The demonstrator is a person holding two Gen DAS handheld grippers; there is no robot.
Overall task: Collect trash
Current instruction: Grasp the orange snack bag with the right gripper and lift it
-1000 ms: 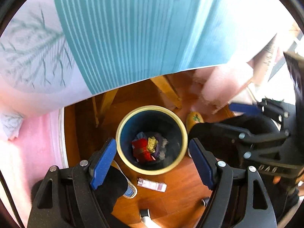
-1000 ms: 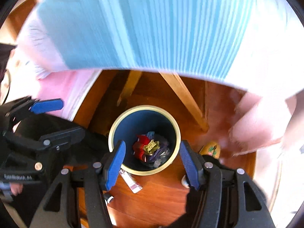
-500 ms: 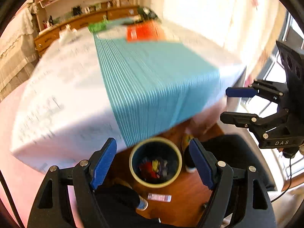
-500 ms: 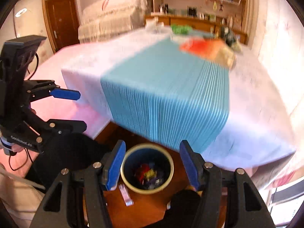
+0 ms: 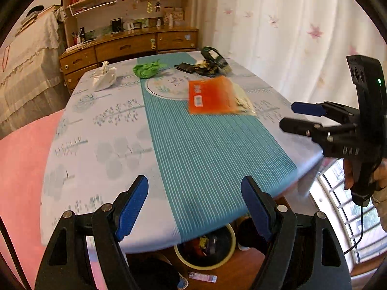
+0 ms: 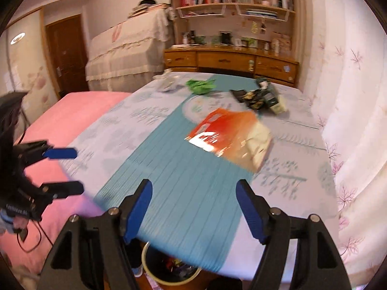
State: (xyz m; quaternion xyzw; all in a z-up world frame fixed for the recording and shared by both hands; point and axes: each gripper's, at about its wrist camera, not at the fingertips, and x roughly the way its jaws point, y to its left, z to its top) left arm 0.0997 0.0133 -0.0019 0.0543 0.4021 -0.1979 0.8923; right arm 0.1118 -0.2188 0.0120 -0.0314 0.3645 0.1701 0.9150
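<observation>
An orange snack bag [image 5: 212,95] [image 6: 229,133] lies on the teal runner in the middle of the table. Further back lie a green crumpled wrapper [image 5: 146,70] [image 6: 200,84], dark wrappers [image 5: 210,62] [image 6: 261,95] and a white crumpled tissue [image 5: 104,77] [image 6: 167,82]. My left gripper [image 5: 194,207] is open and empty above the table's near edge. My right gripper [image 6: 193,210] is open and empty, also above the near edge; it shows from the side in the left wrist view [image 5: 304,116]. The yellow-rimmed bin [image 5: 205,249] [image 6: 169,270] with trash stands on the floor under the near edge.
A small pink wrapper [image 5: 203,277] lies on the wooden floor by the bin. A pink bed [image 6: 72,113] is to the left of the table. A wooden dresser with shelves [image 5: 128,46] stands behind it, and a curtain [image 5: 290,36] hangs on the right.
Both grippers have risen from over the bin on the floor to above the table's near edge and now look across the tabletop. Both stay open and empty.
</observation>
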